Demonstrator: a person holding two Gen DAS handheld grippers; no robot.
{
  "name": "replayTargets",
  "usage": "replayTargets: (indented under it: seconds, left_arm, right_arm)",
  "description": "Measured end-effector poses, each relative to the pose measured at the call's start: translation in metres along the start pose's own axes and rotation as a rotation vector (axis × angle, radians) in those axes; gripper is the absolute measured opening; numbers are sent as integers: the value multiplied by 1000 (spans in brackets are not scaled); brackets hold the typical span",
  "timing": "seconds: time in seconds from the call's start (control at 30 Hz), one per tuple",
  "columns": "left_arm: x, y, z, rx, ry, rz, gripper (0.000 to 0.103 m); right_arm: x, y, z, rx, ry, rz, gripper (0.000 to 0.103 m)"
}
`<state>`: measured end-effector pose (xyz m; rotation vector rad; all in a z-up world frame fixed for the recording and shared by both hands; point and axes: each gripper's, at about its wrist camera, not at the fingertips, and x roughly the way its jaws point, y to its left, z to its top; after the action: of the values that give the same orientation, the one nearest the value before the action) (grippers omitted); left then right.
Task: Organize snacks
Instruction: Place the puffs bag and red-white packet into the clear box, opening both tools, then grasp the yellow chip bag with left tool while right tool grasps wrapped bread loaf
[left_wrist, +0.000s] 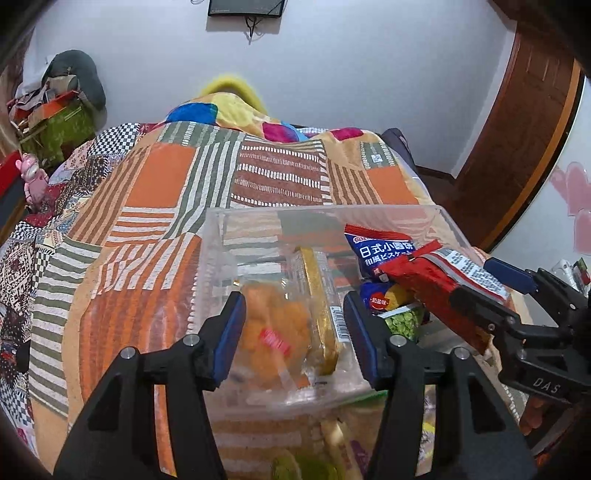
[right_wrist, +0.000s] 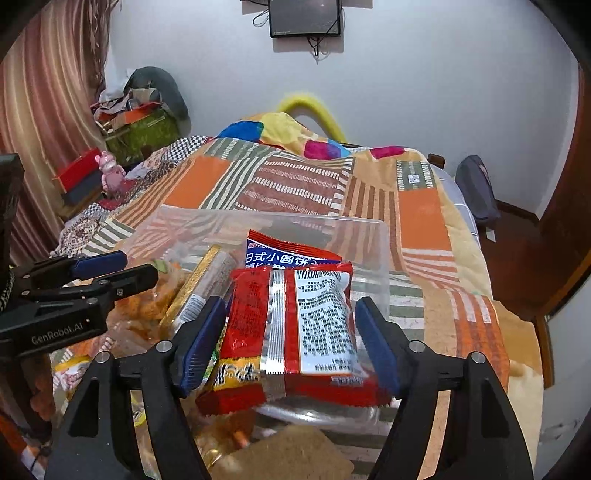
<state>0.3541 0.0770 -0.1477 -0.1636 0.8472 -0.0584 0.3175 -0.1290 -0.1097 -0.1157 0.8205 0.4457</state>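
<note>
Right gripper (right_wrist: 290, 332): we see its jaws spread wide on either side of a red snack packet (right_wrist: 291, 325). Whether the pads actually touch the packet's edges we cannot tell; the gap looks loose, so we judge it not clamped.
Red snack packet: it lies face down, silver back seam and printed label upward, propped over the near right rim of the clear plastic bin (left_wrist: 332, 212), its far end leaning into the bin.
Left gripper (left_wrist: 293, 332): jaws apart, holding nothing, poised over the near left part of the bin above a clear bag of orange snacks (left_wrist: 277, 325).
Bin contents: the orange snack bag and a gold-edged wrapped bar (left_wrist: 321, 302) sit on the left; a blue biscuit bag (left_wrist: 384, 247) with Japanese-style lettering leans at the far right, and a green pea packet (left_wrist: 402, 321) lies near the right wall.
Bin location: on the patchwork quilt (left_wrist: 166, 221), close to the bed's near edge.
Handling, as we judge it: the red packet looks light, air-puffed and crinkly, with slick foil that may slide between pads; contents probably crush easily.
Where to hold: we would pinch across its short width near the middle, or at a crimped end seam, with gentle pressure.
</note>
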Motion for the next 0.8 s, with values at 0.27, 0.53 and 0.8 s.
replayTargets:
  seconds: [0.27,0.53,0.8]
  left_arm:
    - [-44,-1,-6,53,-25,-1,62]
    - [-67,16,-40,90,4,33,68]
    - [-59,47,-86,39,94,53,68]
  right_arm:
    - [-28,-3,-6,3,-23,3,72]
    - [-36,-3,-28,12,3,13,73]
    - [-12,3,-51,26,80,7,73]
